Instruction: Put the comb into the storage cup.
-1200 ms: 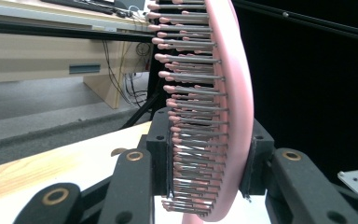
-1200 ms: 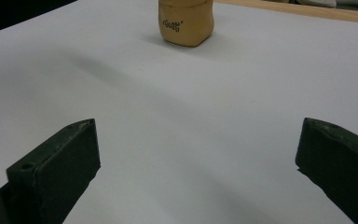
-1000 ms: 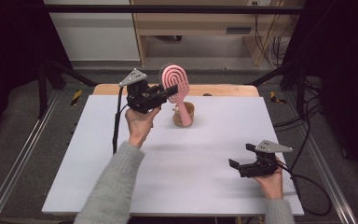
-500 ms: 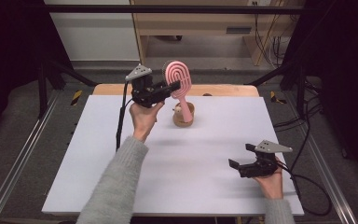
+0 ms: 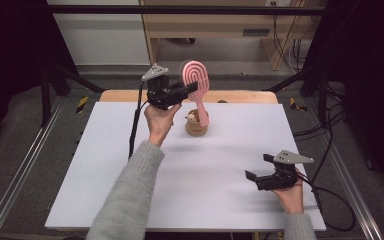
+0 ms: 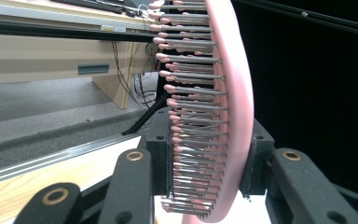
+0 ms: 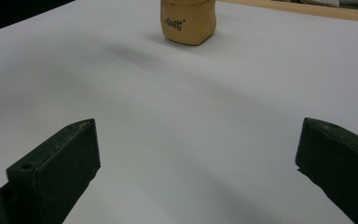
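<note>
A pink hairbrush [image 5: 196,77] stands upright in the air at the far middle of the white table [image 5: 130,150]. My left gripper [image 5: 192,89] is shut on its head. In the left gripper view the black pads [image 6: 158,154] press on both sides of the bristled head [image 6: 233,93]. The brush handle hangs down to a tan wooden holder [image 5: 196,127]; I cannot tell whether its tip is inside. My right gripper [image 5: 258,166] rests low at the front right, open, with nothing between its jaws [image 7: 196,163]. The holder [image 7: 188,21] lies far ahead of it.
A wooden strip [image 5: 240,96] edges the far side of the table. Metal rails [image 5: 25,165] run along both sides, and black cables [image 5: 330,195] trail off to the right. A wooden desk [image 5: 220,25] stands beyond the table.
My left hand has carried the brush a little to the right and farther back, bringing it over the holder. The right gripper has stayed still.
</note>
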### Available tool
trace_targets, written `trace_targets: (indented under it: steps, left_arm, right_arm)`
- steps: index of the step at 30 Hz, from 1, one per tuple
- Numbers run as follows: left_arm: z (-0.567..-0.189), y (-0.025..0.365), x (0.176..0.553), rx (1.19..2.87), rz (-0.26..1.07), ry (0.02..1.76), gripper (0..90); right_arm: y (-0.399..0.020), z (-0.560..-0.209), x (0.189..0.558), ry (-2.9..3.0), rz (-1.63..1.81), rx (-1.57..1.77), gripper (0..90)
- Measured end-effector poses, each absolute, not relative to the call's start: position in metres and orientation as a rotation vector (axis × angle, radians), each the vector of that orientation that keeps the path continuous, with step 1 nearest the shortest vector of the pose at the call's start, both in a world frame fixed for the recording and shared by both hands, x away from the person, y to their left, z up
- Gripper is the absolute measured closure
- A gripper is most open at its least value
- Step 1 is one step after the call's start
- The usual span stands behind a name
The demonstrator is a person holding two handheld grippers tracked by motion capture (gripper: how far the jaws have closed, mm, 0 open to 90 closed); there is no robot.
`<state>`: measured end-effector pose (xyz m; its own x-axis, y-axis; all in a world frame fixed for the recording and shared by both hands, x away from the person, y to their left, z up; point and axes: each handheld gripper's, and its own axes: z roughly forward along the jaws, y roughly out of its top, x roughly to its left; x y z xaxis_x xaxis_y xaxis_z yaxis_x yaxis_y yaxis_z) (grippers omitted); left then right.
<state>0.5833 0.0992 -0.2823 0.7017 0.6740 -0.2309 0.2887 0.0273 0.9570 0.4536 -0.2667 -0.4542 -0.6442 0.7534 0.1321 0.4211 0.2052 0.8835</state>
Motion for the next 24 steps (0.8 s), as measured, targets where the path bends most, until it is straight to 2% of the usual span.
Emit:
trace_targets:
  steps: [24]
  left_arm:
    - [-0.291, 0.098, 0.61, 1.531, 0.364, 0.861, 63.2]
  right_arm:
    - [-0.267, -0.455, 0.453, 2.162, 1.408, 1.091, 0.2]
